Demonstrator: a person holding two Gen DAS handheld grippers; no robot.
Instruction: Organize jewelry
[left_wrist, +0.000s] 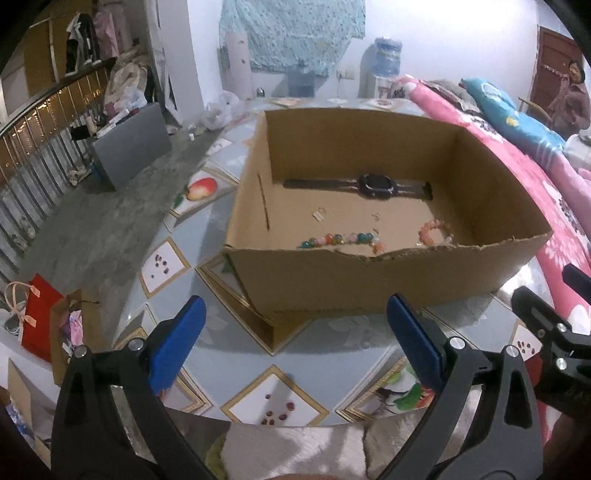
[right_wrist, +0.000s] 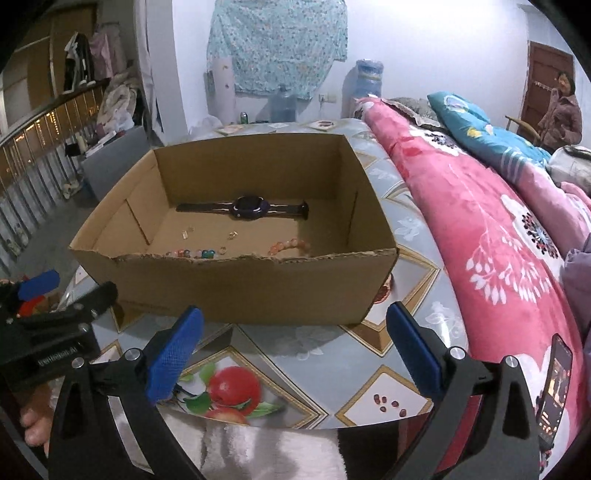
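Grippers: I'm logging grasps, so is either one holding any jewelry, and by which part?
Nothing is held: left gripper and right gripper are open and empty.

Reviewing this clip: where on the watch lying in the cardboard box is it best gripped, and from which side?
Probably the strap just beside the case, from straight above. The watch lies flat and stretched out along the far wall of the cardboard box; the strap is narrow, so the fingers can straddle it across its width, while the walls block any sideways approach. Both the left gripper and the right gripper stand open.
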